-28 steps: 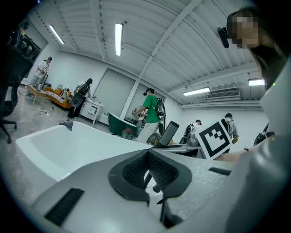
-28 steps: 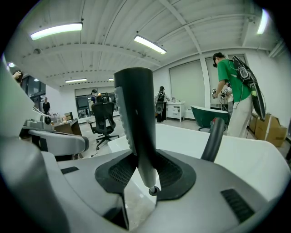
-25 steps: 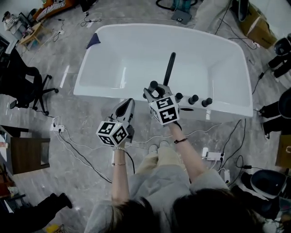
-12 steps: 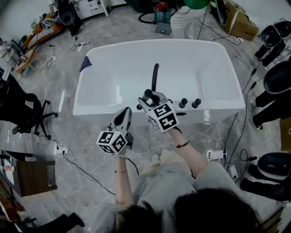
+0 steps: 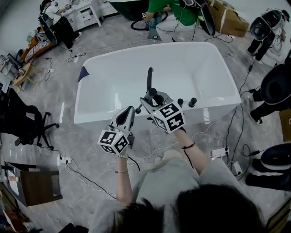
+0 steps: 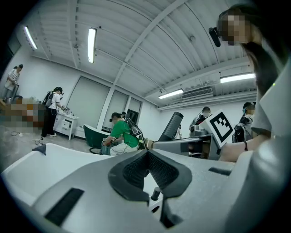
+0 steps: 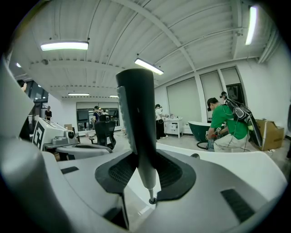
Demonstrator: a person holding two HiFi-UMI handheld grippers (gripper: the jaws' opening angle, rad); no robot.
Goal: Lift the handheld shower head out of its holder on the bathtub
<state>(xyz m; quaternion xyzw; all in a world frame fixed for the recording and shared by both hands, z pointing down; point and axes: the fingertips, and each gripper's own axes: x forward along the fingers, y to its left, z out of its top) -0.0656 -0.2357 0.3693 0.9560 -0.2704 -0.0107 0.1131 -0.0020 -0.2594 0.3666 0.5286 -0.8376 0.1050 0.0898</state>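
Observation:
The black handheld shower head (image 5: 149, 76) stands upright over the white bathtub (image 5: 91, 117), above the rim. My right gripper (image 5: 153, 94) is shut on its lower handle. In the right gripper view the dark handle (image 7: 136, 113) runs up between the two pads, its narrow end showing below them, and the right gripper (image 7: 144, 175) presses it from both sides. My left gripper (image 5: 127, 110) hovers to the left of the right one, over the tub's near rim, shut with nothing in it. In the left gripper view its pads (image 6: 136, 170) meet at the tip, and the shower head (image 6: 172, 126) rises at the right.
Black tap knobs (image 5: 192, 101) sit on the tub's near rim at the right. A dark blue cloth (image 5: 83, 73) lies on the far left corner. An office chair (image 5: 22, 118), a wooden table (image 5: 34, 189) and floor cables with a power strip (image 5: 218, 152) surround me. A person in green (image 5: 168, 9) crouches beyond the tub.
Both grippers have risen. The right one has carried the shower head up and away from the tub rim. The left gripper stays shut and empty beside it.

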